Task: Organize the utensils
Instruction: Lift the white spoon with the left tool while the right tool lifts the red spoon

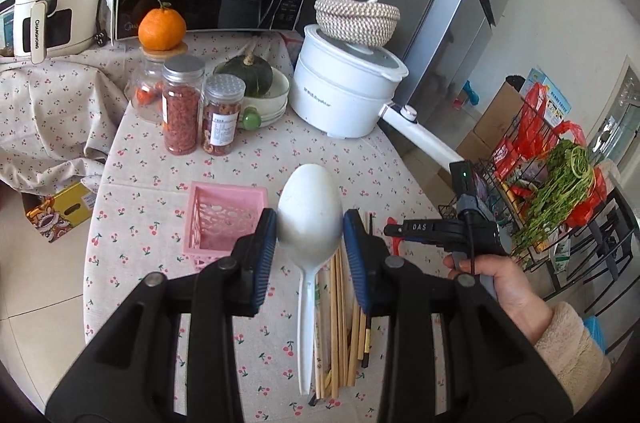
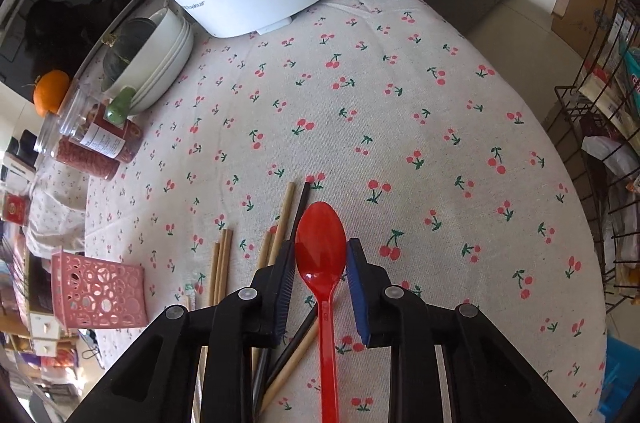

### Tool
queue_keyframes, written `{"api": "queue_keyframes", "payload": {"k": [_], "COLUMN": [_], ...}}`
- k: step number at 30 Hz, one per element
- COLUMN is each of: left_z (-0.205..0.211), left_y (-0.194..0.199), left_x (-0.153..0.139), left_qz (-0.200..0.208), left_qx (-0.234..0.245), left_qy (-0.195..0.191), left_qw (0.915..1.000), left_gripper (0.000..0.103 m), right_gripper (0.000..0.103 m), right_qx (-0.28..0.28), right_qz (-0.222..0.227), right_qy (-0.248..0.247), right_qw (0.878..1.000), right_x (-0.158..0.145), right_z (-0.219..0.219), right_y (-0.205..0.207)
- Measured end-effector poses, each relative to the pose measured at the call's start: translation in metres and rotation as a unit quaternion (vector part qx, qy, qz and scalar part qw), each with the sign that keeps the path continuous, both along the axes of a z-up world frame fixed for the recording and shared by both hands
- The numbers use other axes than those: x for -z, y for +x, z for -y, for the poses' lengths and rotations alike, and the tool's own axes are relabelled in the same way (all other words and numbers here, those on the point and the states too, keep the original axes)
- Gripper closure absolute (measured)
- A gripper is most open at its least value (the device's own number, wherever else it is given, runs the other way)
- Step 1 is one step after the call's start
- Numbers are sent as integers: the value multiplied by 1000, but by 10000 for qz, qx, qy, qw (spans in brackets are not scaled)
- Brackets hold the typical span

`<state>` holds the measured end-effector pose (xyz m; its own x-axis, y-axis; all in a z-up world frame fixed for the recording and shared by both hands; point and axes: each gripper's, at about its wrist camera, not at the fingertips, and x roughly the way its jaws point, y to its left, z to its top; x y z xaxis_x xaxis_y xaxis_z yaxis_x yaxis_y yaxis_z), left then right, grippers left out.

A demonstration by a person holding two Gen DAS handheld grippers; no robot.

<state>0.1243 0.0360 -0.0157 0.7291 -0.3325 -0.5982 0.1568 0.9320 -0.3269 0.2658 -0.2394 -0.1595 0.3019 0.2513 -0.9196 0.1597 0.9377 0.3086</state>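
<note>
Gripping white spoon [image 1: 310,211] by its bowl: left gripper [image 1: 310,223], clenched, just right of pink basket [image 1: 224,219] | right gripper [image 2: 320,255] pads flank red spoon [image 2: 322,251] bowl, contact unclear, can't tell if grasped | chopsticks [image 1: 340,303] loose on cherry tablecloth [image 2: 400,103], right of basket

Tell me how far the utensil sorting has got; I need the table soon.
Nothing looks sorted yet: the pink basket appears empty. In hand: the left gripper clamps the white spoon, and the right gripper brackets the red spoon. Left: both spoons and the chopsticks lying on the tablecloth.
</note>
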Motion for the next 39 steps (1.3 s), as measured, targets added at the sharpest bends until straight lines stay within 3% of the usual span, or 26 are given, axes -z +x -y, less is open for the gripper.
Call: {"api": "queue_keyframes", "payload": {"k": [3,6,11,15,23,26,31,35,39], "left_z": [-15,-25,-31,-33,-44,-48,-50,-45,-41], "left_y": [-5,-7,6,23,37,38,33,41,48], "left_x": [-15,-22,-9,11,26,24,14,16,27], "left_qz": [626,1288,1925,2010,1883,1875,2165,2285,2212], "left_qx": [-482,-1051,-1437,-1522,-1634,-1651,-1735,-1744,-1703], "left_qy": [-144,-36,103,311,222,144,29,168,307], "left_qw": [9968,9861,9707,9672,9682,9682,9608,9577,9597], "left_gripper": [67,67,67,66,66,66,66,66,66], "right_gripper": [77,77,77,77,77,77,77,77,77], "right_qx": [-35,-97,-157,-141,-119,-120,-95,-101,-145], "right_qz": [306,604,1051,1390,2024,2093,2215,2291,2456], "right_qy": [21,39,67,97,57,147,252,314,276], "right_qw": [9995,9981,9943,9901,9792,9777,9748,9728,9689], "right_x": [-21,-42,-71,-91,-119,-124,-130,-133,-137], "right_z": [1,1,-1,-5,-21,-28,-41,-50,-58], "right_y": [-8,-19,-38,-48,-66,-68,-72,-76,-82]}}
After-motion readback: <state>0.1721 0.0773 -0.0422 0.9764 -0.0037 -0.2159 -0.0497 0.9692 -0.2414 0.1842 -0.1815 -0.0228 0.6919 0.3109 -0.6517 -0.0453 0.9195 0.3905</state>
